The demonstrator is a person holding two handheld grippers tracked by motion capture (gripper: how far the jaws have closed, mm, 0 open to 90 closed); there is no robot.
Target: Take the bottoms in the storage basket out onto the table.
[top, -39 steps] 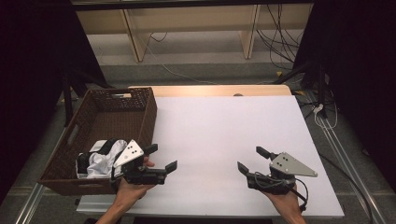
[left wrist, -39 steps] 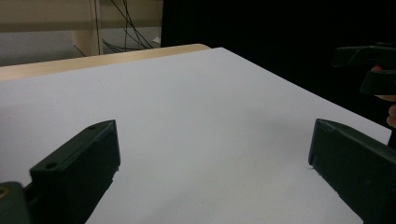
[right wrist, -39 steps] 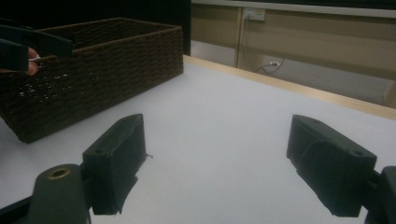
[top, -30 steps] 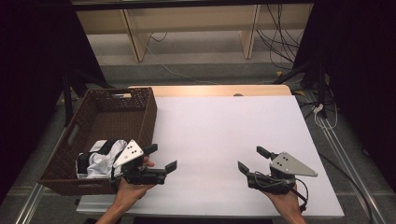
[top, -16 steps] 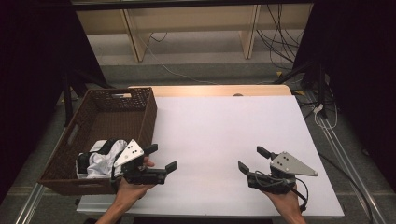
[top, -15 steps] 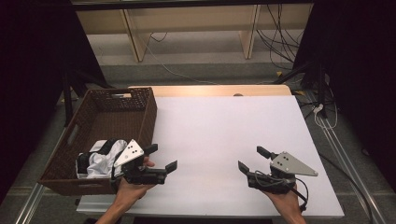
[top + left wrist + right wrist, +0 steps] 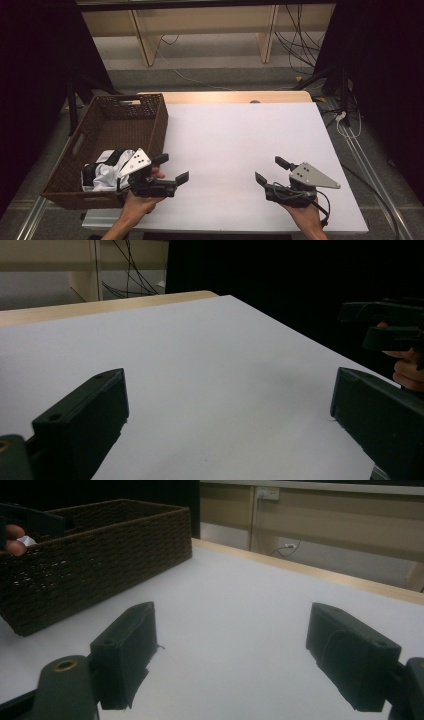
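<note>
Basket at table's left edge; left gripper beside it, right gripper near front edge; both spread, nothing betw. jaws.

No text, label, brand, number or sign can be read in any view; the grey plates on the grippers carry only small holes and no lettering.
</note>
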